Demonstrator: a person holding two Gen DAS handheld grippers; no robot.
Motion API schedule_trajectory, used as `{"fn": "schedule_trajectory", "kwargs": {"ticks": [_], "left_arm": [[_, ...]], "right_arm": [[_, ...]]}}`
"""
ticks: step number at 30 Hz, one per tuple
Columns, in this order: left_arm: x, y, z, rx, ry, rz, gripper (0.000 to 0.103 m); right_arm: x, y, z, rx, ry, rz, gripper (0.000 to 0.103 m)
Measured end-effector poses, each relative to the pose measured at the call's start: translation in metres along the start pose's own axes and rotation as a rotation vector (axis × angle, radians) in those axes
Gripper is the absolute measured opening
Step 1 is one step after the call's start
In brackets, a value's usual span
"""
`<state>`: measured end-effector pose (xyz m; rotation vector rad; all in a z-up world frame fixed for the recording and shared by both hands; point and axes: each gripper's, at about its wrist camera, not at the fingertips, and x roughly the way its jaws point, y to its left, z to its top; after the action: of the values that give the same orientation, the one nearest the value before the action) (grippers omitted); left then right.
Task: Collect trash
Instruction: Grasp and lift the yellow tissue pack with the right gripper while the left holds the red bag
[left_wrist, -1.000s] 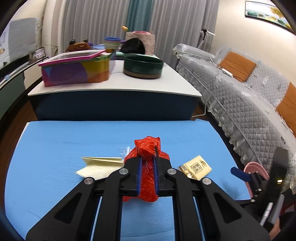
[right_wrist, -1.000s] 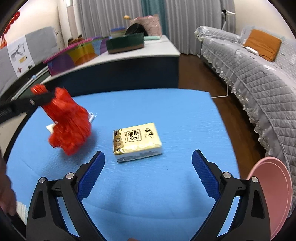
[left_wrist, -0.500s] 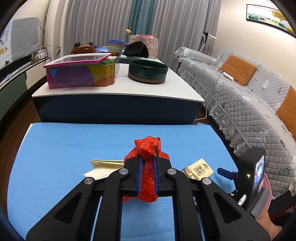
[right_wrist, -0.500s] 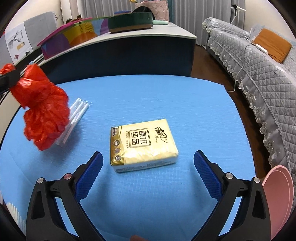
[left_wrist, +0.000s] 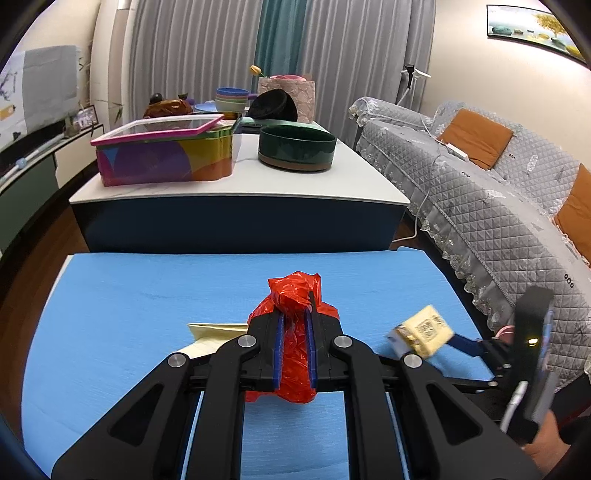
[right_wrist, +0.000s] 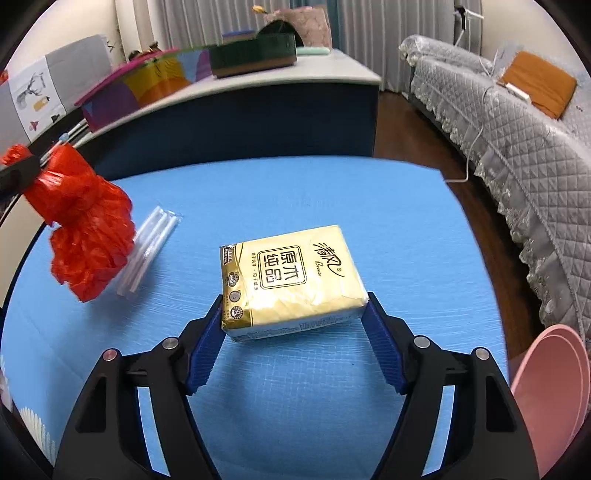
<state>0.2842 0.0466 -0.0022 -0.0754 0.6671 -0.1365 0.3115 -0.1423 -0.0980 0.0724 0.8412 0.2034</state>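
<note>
Red plastic bag (left_wrist: 295, 332) hanging, yellow tissue pack (right_wrist: 291, 280) tilted

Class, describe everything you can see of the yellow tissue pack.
The tissue pack is a flat, soft rectangular packet in glossy yellow-gold film with dark printed characters and small round marks at one end. It looks sealed and lies label up, its near end between the closing right tongs, whose blue pads meet its sides, over the blue mat.
</note>
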Motion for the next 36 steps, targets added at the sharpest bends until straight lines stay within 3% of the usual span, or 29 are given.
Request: {"fn": "schedule_trajectory", "kwargs": {"ticks": [10, 25, 36], "left_arm": [[-0.015, -0.003, -0.005, 0.021, -0.028, 0.02, 0.01], [-0.05, -0.008, -0.012, 0.038, -0.089, 0.013, 0.01], [-0.06, -0.025, -0.02, 0.072, -0.117, -0.002, 0.01]], "right_arm": [[-0.058, -0.019, 0.0, 0.076, -0.094, -0.016, 0.071], [-0.19, -0.047, 0.0, 0.088, -0.246, -0.04, 0.071], [-0.201, -0.081, -0.036, 0.146, -0.29, -0.084, 0.071]]}}
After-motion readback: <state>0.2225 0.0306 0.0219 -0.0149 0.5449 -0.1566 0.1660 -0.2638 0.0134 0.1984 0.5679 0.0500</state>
